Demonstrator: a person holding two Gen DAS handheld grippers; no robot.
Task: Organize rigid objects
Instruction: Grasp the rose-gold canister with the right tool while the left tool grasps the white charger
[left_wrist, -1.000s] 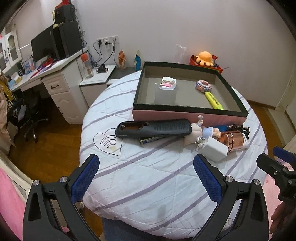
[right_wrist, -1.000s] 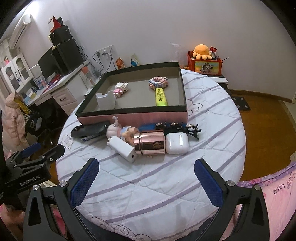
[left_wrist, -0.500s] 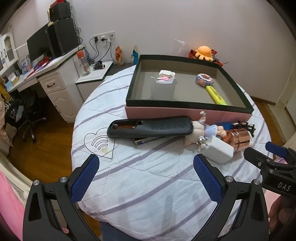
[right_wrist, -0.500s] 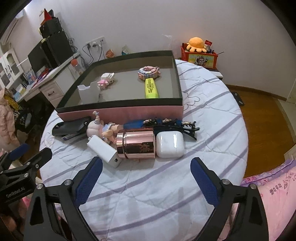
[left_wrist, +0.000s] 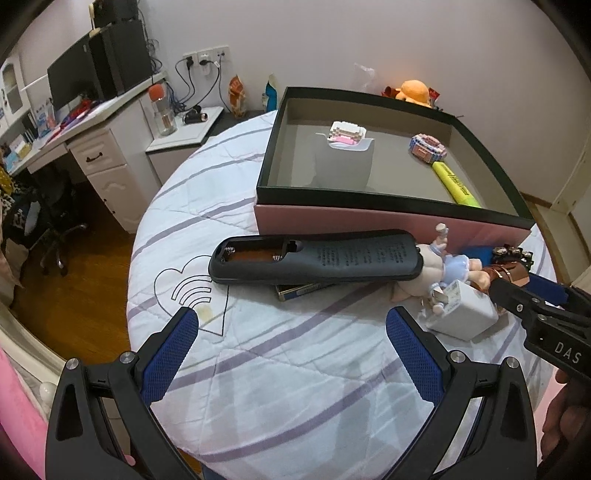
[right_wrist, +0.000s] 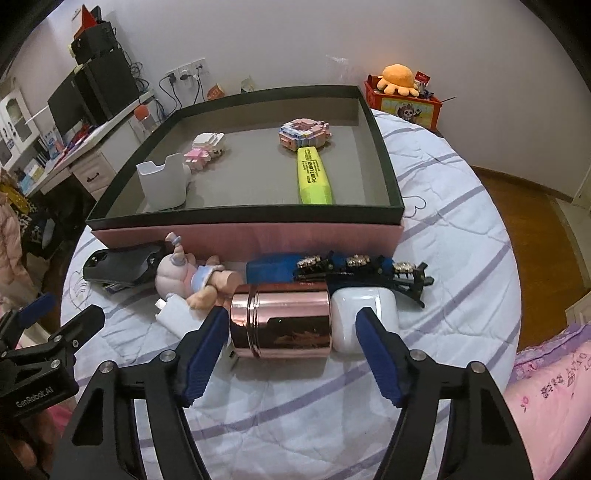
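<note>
Box holds highlighter, brick toys, white holder; both grippers' fingers spread.

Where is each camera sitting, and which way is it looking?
Left wrist: it sits on the left gripper, low over the table's near edge, facing the black remote and the box; its open fingers show, and the right gripper pokes in.
Right wrist: it sits on the right gripper, facing the box, its open fingers either side of the copper canister; the left gripper shows.
Shared: box, yellow highlighter, doll, remote.
</note>
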